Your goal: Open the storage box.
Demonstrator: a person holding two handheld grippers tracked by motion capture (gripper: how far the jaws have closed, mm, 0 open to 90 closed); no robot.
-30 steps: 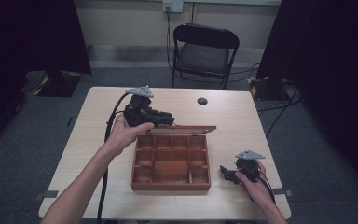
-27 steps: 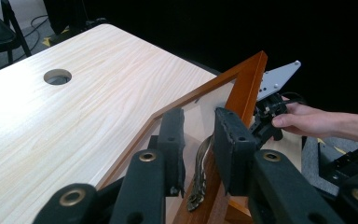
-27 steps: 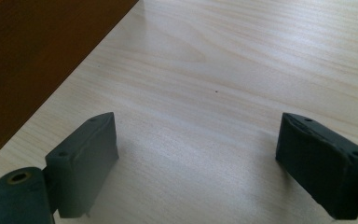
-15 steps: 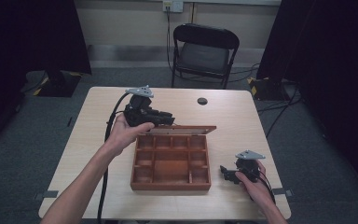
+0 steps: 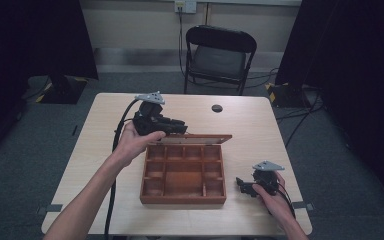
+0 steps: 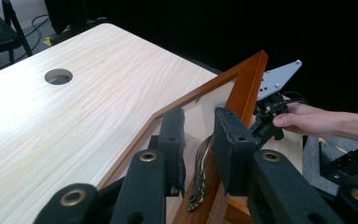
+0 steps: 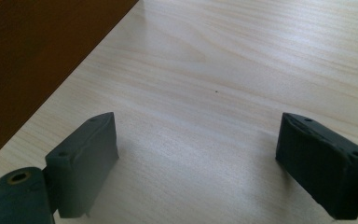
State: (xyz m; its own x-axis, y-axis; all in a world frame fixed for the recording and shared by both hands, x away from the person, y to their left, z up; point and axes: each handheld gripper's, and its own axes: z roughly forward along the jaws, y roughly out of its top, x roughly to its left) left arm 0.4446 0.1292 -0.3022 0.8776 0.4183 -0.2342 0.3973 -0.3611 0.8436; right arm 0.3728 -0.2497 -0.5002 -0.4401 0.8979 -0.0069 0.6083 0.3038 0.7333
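Note:
A brown wooden box (image 5: 182,198) with several compartments sits mid-table, its lid (image 5: 200,138) raised along the far side. My left gripper (image 5: 177,127) reaches the lid's left end from the left. In the left gripper view its jaws (image 6: 200,126) stand close together around the lid's rim (image 6: 247,84), and a brass latch (image 6: 200,172) hangs between them. My right gripper (image 5: 241,184) rests on the table just right of the box's front corner, pointing at it. Its jaws (image 7: 198,140) are wide apart over bare wood, with the box wall (image 7: 37,56) at the left.
The pale wooden table (image 5: 260,130) has a round cable hole (image 5: 217,108) at its far middle. A black folding chair (image 5: 220,55) stands behind the table. The left gripper's cable (image 5: 115,150) runs down along the forearm. Dark curtains flank both sides.

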